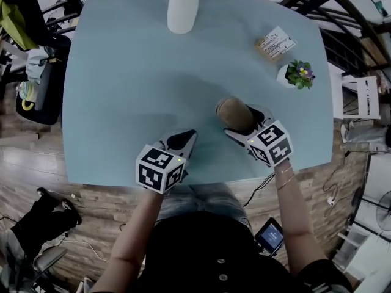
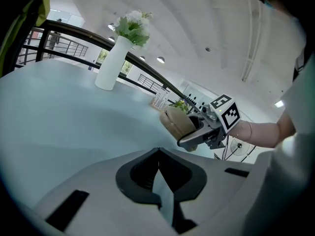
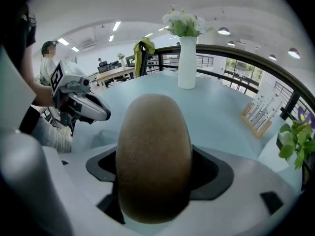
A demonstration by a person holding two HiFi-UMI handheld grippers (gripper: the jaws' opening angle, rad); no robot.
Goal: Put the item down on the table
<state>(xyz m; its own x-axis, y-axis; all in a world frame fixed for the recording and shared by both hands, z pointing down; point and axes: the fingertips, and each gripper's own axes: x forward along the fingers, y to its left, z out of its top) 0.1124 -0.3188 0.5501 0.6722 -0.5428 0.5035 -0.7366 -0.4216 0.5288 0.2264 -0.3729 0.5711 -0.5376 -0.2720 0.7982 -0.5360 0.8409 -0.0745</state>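
A brown, egg-shaped item (image 1: pixel 234 113) is held in my right gripper (image 1: pixel 239 118), which is shut on it over the near right part of the pale blue table (image 1: pixel 122 90). In the right gripper view the brown item (image 3: pixel 153 156) fills the gap between the jaws and sticks out well past them. From the left gripper view the item (image 2: pixel 176 121) points up and left out of the right gripper (image 2: pixel 197 132); whether it touches the table I cannot tell. My left gripper (image 1: pixel 186 137) hovers at the near table edge, jaws together with nothing between them (image 2: pixel 158 156).
A white vase (image 1: pixel 182 8) with flowers stands at the far middle of the table. A card stand (image 1: pixel 275 43) and a small potted plant (image 1: pixel 296 75) sit at the far right. A chair with bags (image 1: pixel 30 72) is beside the table's left edge.
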